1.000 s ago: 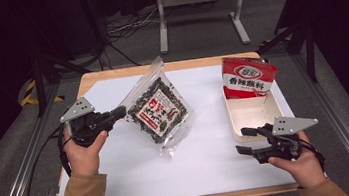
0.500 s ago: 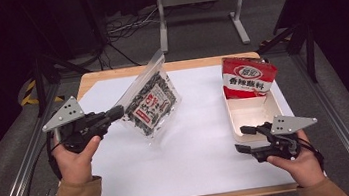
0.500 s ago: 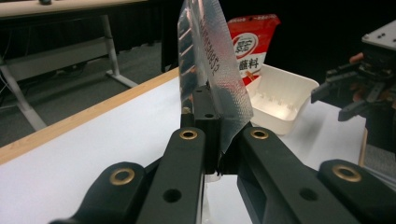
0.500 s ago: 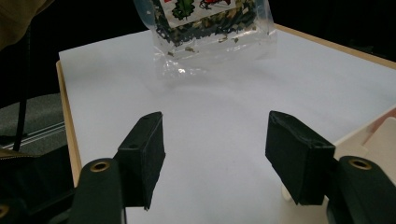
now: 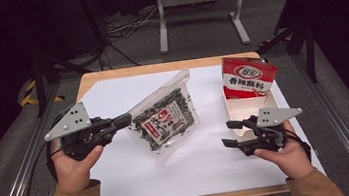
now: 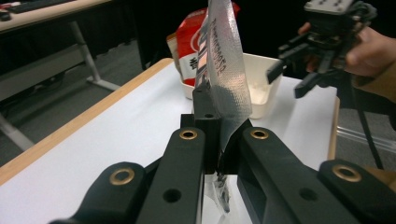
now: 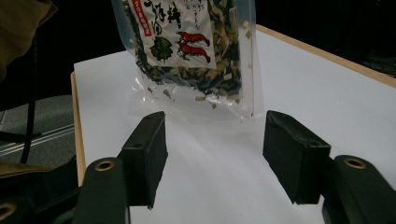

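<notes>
I'm at the wooden table (image 5: 159,68), its top covered by a white sheet (image 5: 206,164) that leaves a strip of bare wood at the far edge. Beyond the table, a grey metal stand (image 5: 199,9) sits on the grey floor (image 5: 131,48), and black cables (image 5: 126,31) lie tangled just left of that stand. Left of the table I see yellow-and-black tape (image 5: 28,93) on the floor. Metal rails (image 5: 15,173) run along both sides of the table. Behind the stand, everything is dark.

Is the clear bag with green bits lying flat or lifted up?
Lifted: the left hand-held gripper pinches the seaweed bag by one edge, tilting it.
</notes>
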`<action>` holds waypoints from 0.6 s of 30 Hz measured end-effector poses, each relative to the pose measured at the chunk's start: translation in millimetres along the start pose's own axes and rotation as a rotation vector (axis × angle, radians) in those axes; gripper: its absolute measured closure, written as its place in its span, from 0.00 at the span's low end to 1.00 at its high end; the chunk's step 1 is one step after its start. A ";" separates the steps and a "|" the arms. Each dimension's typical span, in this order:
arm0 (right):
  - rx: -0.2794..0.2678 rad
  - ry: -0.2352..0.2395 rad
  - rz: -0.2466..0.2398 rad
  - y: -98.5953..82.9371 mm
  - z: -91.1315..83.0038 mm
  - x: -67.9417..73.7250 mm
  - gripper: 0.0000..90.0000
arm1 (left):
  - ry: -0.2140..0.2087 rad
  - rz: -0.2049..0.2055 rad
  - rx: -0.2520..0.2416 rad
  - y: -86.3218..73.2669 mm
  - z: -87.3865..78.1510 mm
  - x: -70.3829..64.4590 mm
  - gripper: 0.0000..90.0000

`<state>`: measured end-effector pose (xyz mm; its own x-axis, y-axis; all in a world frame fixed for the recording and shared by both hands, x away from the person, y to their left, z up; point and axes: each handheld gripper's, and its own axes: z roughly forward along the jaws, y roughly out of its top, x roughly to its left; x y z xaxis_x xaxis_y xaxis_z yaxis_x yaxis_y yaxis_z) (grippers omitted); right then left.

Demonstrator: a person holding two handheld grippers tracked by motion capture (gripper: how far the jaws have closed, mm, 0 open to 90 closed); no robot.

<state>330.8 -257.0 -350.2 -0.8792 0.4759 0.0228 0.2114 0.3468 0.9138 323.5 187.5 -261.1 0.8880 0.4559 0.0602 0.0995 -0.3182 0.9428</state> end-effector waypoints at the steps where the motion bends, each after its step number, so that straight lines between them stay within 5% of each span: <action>1: 0.008 0.001 -0.012 4.5 4.7 -0.7 0.42 | -0.009 0.010 -0.001 0.7 -0.2 -0.9 0.99; 10: 0.036 0.018 -0.051 29.2 28.3 -5.8 0.35 | -0.078 0.067 0.001 5.4 -0.6 -8.4 0.99; 18: 0.020 0.093 -0.078 47.9 39.9 5.1 0.33 | -0.166 0.093 -0.021 5.3 2.7 -9.5 0.99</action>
<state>353.5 -205.6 -322.5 -0.9292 0.3696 -0.0100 0.1480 0.3965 0.9060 316.9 179.2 -257.6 0.9549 0.2816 0.0939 0.0060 -0.3343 0.9424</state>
